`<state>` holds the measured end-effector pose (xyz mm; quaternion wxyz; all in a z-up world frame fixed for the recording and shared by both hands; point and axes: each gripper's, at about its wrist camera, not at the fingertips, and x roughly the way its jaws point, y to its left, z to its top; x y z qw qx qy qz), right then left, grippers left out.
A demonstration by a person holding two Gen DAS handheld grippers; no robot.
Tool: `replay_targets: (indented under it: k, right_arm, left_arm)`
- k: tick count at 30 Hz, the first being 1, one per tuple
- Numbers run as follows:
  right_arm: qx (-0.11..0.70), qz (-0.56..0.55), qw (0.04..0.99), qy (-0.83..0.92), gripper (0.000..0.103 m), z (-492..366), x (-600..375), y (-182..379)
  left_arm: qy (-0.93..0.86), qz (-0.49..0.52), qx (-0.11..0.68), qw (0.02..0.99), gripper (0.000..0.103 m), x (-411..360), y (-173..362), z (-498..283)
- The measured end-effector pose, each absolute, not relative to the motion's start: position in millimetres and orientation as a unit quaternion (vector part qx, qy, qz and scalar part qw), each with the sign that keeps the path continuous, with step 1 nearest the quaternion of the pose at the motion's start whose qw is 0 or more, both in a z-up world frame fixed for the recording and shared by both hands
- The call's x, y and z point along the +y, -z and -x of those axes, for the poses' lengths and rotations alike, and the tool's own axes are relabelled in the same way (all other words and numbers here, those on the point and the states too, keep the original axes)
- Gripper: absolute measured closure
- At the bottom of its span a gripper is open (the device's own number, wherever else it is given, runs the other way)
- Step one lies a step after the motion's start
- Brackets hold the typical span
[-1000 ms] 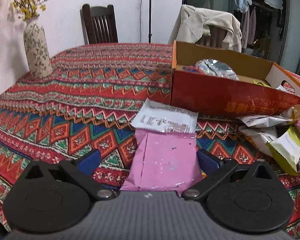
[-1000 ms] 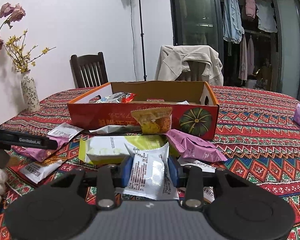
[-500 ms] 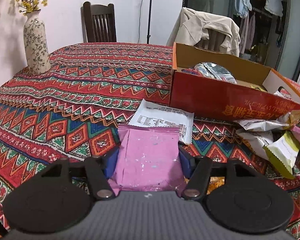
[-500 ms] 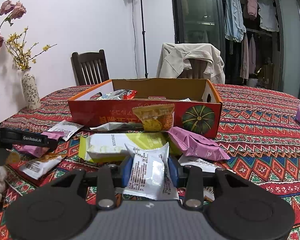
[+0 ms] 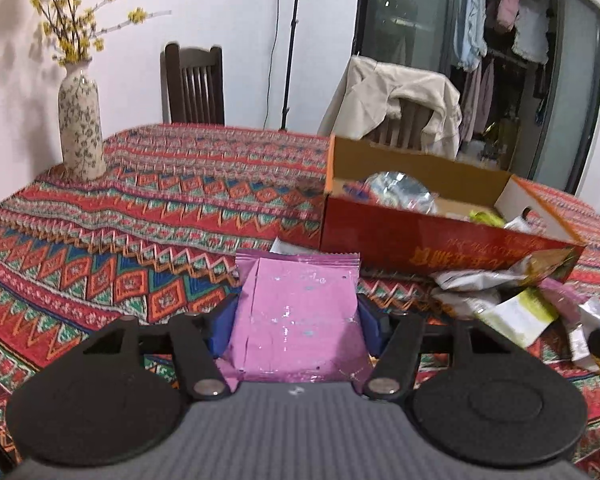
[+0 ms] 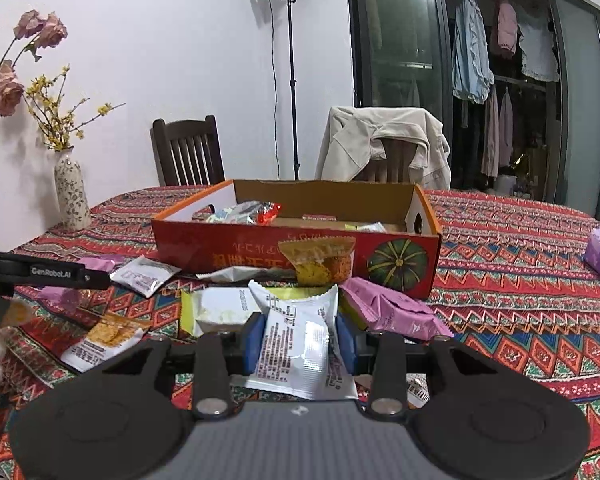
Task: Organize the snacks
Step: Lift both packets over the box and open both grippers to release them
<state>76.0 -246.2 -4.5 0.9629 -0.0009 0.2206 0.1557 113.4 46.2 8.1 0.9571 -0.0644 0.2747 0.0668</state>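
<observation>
Left tool (image 5: pixel 296 320) grips pink packet (image 5: pixel 296 308)

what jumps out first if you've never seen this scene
A pink snack packet pinched in the left gripper, and a white packet clamped in the right gripper. Behind them an open red cardboard box sits on the zigzag tablecloth, loose snacks heaped against its front.
</observation>
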Motion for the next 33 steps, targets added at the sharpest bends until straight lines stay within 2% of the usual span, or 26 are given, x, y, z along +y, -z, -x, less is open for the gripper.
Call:
replay_targets:
  k: [17, 33]
  right_arm:
    - [0.166, 0.010, 0.974, -0.155, 0.065, -83.4, -242.2, -34.6]
    - [0.147, 0.015, 0.978, -0.149, 0.065, -139.9, -237.7, -51.8]
  left_arm:
    - [-0.026, 0.058, 0.209, 0.976, 0.041, 20.1, -55.9, -112.1]
    - [-0.001, 0.044, 0.185, 0.982, 0.041, -8.9, -73.3, -164.7]
